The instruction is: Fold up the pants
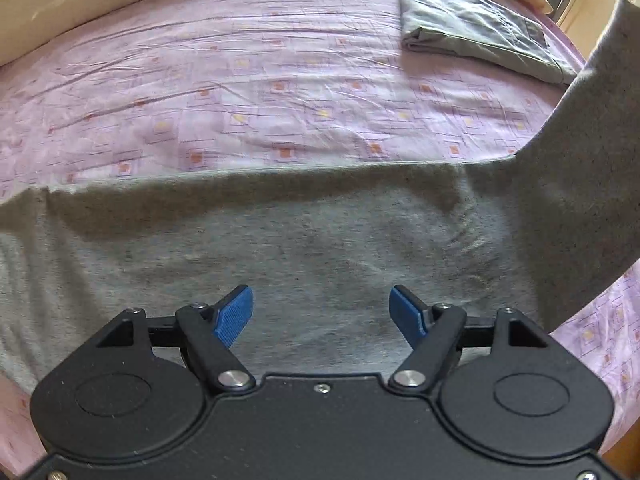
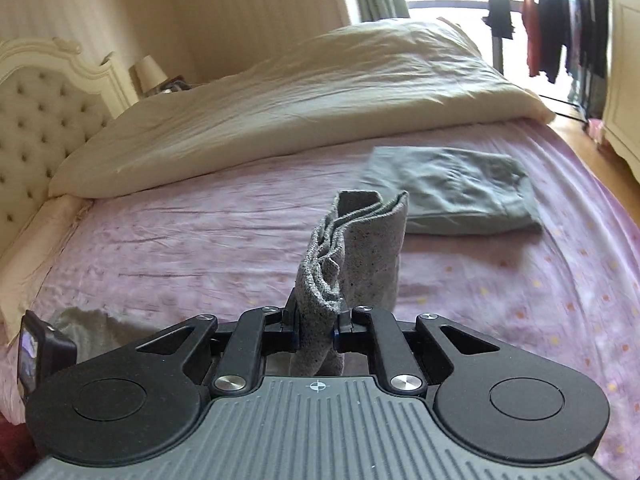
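Grey knit pants (image 1: 304,248) lie flat across the near part of the bed. My left gripper (image 1: 321,314) hovers over them with its blue pads (image 1: 234,316) wide apart, holding nothing. At the right of the left wrist view one end of the pants (image 1: 592,168) rises off the bed. My right gripper (image 2: 316,326) is shut on that end; several bunched layers of grey knit fabric (image 2: 360,256) stick up between its jaws, above the bed.
The pink patterned bedsheet (image 1: 240,92) covers the bed. A folded grey-green garment (image 1: 480,36) lies at the far right; it also shows in the right wrist view (image 2: 456,192). A cream duvet (image 2: 300,92), a tufted headboard (image 2: 36,120) and hanging clothes (image 2: 560,24) lie beyond.
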`<state>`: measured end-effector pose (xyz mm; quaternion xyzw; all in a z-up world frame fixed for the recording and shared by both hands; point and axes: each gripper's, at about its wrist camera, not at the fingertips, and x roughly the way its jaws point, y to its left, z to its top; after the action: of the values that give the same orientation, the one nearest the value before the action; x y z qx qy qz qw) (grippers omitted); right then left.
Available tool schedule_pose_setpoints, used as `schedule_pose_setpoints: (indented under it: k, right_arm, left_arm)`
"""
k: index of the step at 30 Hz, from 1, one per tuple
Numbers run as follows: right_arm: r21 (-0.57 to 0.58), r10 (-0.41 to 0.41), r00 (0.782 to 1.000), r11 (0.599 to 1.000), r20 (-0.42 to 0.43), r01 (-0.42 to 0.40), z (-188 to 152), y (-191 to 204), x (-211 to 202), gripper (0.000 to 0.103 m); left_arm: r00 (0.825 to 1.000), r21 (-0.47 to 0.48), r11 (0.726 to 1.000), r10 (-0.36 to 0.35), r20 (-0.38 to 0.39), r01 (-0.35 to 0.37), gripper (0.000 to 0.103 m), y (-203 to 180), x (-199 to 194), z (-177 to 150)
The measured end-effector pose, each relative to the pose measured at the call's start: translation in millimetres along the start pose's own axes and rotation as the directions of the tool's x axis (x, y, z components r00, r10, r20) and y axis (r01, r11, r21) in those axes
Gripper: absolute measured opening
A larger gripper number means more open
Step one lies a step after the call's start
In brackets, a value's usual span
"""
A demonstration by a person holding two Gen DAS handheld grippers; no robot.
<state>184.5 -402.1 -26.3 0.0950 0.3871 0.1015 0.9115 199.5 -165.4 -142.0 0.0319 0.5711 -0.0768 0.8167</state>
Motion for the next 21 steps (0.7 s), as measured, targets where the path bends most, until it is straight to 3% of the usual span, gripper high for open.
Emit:
schedule_pose_setpoints:
  k: [6, 11, 13, 16, 21]
  right_arm:
    - [-0.14, 0.079, 0.993, 0.986, -0.083, -0.09, -7, 114, 54, 0.013]
    - [-0.214, 0.05, 0.976, 0.972, -0.213, -0.096, -69, 182, 128, 0.013]
    - [-0.213, 0.015, 0.964, 0.974, -0.264, -0.074, -92, 199, 151, 0.017]
    - [-0.156, 0.044, 0.948, 0.983, -0.314, -0.097, -106, 207, 166, 0.023]
    - [-0.071, 0.112, 0.964, 0.989, -0.242, -0.132, -97, 199, 130, 0.029]
  left_arm:
    - [0.999, -0.057, 0.997, 0.052, 0.001, -0.052, 0.076, 91, -11, -15]
    - [0.994, -0.116, 0.988, 0.102, -0.04, -0.106, 0.076, 162, -13, -29]
    - [0.992, -0.122, 0.985, 0.118, -0.048, -0.123, 0.076, 182, -15, -33]
    - [0.991, -0.119, 0.985, 0.119, -0.052, -0.125, 0.076, 200, -18, -36]
    - [0.996, -0.071, 0.994, 0.083, -0.016, -0.084, 0.076, 199, -23, -27]
